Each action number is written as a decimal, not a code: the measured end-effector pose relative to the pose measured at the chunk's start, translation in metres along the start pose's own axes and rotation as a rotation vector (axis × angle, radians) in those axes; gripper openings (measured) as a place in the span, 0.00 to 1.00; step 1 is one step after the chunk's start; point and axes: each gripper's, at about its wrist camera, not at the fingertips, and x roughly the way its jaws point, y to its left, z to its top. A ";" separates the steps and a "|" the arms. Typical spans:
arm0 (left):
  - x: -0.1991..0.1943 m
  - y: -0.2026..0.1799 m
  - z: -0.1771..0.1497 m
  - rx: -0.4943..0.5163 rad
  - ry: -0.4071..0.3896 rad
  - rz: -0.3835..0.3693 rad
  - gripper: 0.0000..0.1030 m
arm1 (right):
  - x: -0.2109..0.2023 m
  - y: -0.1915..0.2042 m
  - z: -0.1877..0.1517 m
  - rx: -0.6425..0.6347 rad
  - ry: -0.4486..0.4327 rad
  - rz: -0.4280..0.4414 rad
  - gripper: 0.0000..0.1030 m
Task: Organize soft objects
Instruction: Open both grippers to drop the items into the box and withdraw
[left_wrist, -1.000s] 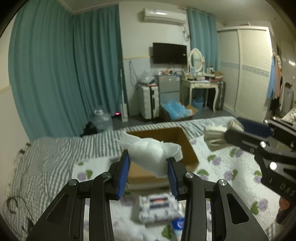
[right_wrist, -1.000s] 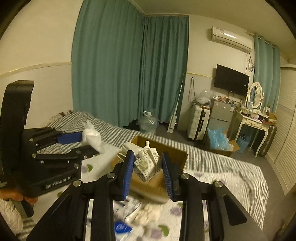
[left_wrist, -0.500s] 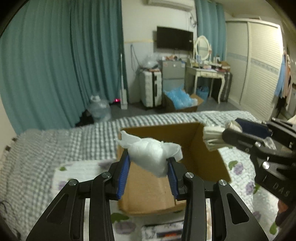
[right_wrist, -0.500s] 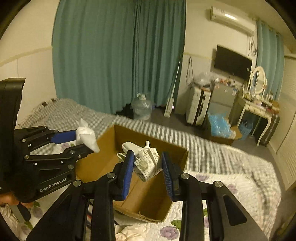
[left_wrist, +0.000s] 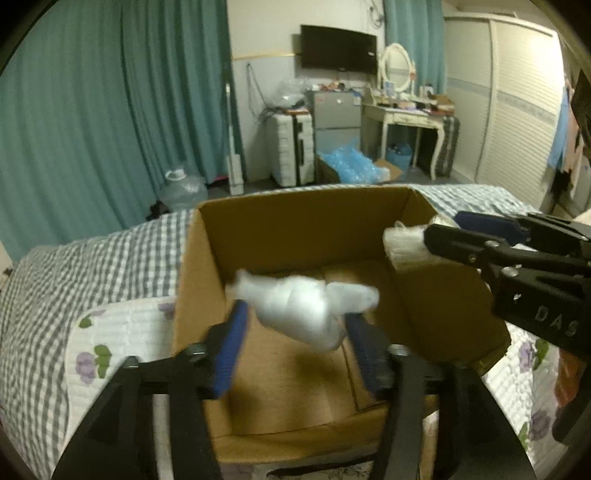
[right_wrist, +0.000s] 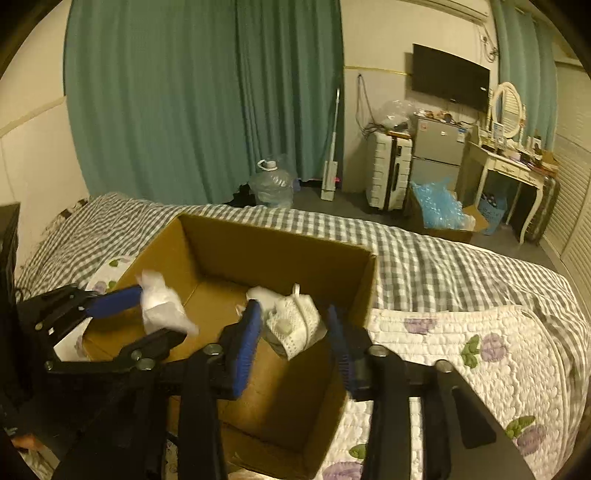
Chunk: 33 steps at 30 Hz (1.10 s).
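An open cardboard box (left_wrist: 303, 229) sits on the bed; it also shows in the right wrist view (right_wrist: 280, 243). My left gripper (left_wrist: 299, 325) is over the box with its jaws spread, and a white fluffy wad (left_wrist: 299, 306) hangs blurred between them. My right gripper (right_wrist: 295, 328) is over the box's right side, jaws spread, with a white mesh cloth bundle (right_wrist: 293, 321) between them. The left gripper (right_wrist: 147, 314) and the wad (right_wrist: 160, 306) show in the right wrist view. The right gripper (left_wrist: 439, 232) with its cloth (left_wrist: 406, 243) shows in the left wrist view.
The bed has a grey checked sheet (right_wrist: 424, 258) and a white quilt with purple flowers (right_wrist: 472, 354). Beyond it stand teal curtains (right_wrist: 207, 103), a water jug (right_wrist: 271, 184), a white suitcase (right_wrist: 386, 175), a dressing table (left_wrist: 410, 122) and a floor box of blue bags (right_wrist: 441, 210).
Both grippers have moved forward over the box. Both jaws have opened wider, and the white wad and the mesh cloth are now loose between them.
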 end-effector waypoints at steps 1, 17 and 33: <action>-0.002 -0.001 0.002 -0.004 -0.010 0.008 0.71 | -0.002 -0.001 0.001 0.008 -0.002 0.005 0.57; -0.134 0.003 0.028 0.012 -0.150 0.092 0.77 | -0.164 0.005 0.026 0.026 -0.151 -0.081 0.81; -0.279 -0.023 -0.026 0.049 -0.284 0.120 0.99 | -0.315 0.031 -0.029 -0.065 -0.187 -0.080 1.00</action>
